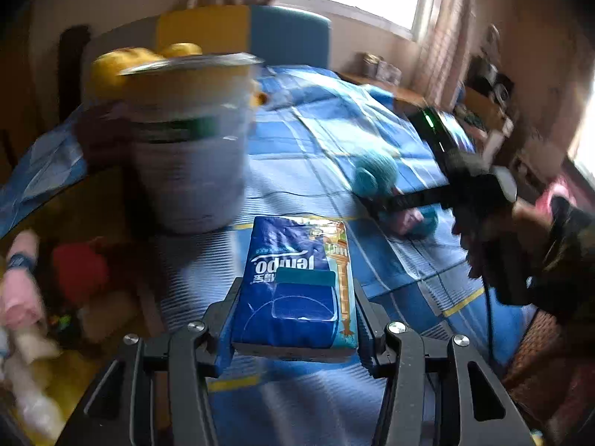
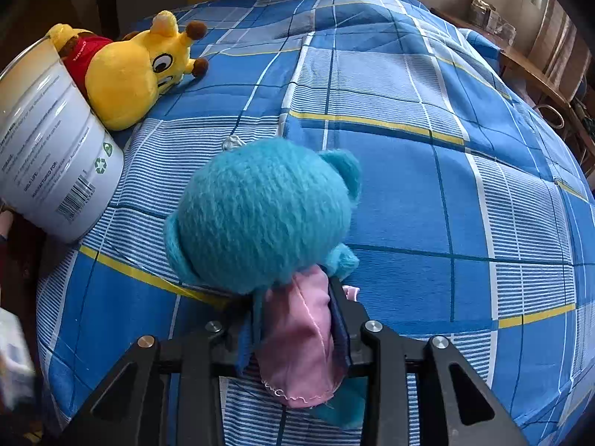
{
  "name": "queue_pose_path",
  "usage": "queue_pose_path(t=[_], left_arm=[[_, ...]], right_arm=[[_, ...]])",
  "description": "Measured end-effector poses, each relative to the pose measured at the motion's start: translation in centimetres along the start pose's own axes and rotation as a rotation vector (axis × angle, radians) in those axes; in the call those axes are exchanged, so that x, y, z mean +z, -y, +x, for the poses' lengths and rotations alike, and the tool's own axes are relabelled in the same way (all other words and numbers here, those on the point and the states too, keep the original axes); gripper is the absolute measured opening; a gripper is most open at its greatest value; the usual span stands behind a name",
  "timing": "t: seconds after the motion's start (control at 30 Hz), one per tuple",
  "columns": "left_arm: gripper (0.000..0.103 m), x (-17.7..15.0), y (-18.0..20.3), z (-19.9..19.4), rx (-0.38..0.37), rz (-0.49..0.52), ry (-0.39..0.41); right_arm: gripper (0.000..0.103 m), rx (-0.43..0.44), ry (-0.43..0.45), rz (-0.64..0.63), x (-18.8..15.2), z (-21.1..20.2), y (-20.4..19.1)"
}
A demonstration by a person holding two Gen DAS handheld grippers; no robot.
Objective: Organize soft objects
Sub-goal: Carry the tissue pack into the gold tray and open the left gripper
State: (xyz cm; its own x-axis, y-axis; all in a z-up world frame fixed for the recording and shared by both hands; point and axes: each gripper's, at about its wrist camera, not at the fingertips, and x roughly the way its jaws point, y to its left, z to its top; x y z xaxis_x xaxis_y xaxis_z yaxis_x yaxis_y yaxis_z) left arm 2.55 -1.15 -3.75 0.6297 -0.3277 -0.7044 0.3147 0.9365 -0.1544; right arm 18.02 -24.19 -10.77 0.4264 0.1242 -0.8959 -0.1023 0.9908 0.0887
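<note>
Teal plush toy (image 2: 264,215), pink-skirted, lying on the blue plaid bedspread (image 2: 409,193) with your right gripper (image 2: 297,319) clamped on its body; tissue pack (image 1: 297,286) clamped in your left gripper (image 1: 295,319) above the bedspread; white tin (image 2: 48,148) and yellow plush (image 2: 126,74) beyond.

Left wrist view: motion blur over most of the frame. White can (image 1: 189,141) smeared, label unreadable. Yellow plush (image 1: 122,67) mostly hidden behind the can's rim. Things at lower left (image 1: 26,290) blurred, cannot identify. Right tongs (image 1: 386,204) dark and smeared; jaw state not readable there. Teal plush (image 1: 375,174) partly covered by them.

Right wrist view: teal plush's face turned away, unseen; its lower body hidden between the fingers (image 2: 346,319). Can cut by the left edge. Pale blurred thing (image 2: 13,364) at left edge, unidentified.
</note>
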Motion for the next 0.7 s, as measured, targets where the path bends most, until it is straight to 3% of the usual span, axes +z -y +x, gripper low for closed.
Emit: queue_pose_path(t=[0.13,0.27,0.43,0.57,0.7], left_arm=[[0.052,0.1,-4.2,-2.9,0.046,-0.129,0.028],[0.052,-0.2,-8.6,-4.9,0.159,-0.227,0.053],[0.052,-1.7,-14.2,-4.6,0.260,-0.407,-0.015],[0.053,-3.0,-15.9,-3.4,0.343,-0.432,-0.074],[0.054,-3.5,-15.4,-2.6,0.405,-0.365,-0.087]], right_arm=[[0.036,-0.003,0.002,-0.007,-0.5,-0.4,0.2],[0.036,-0.016,0.002,-0.024,-0.4,0.0,-0.1],[0.036,-0.026,0.003,-0.036,-0.5,-0.1,-0.7],[0.036,-0.032,0.005,-0.046,-0.6,-0.1,-1.1],[0.036,-0.026,-0.001,-0.034,-0.6,0.0,-1.1]])
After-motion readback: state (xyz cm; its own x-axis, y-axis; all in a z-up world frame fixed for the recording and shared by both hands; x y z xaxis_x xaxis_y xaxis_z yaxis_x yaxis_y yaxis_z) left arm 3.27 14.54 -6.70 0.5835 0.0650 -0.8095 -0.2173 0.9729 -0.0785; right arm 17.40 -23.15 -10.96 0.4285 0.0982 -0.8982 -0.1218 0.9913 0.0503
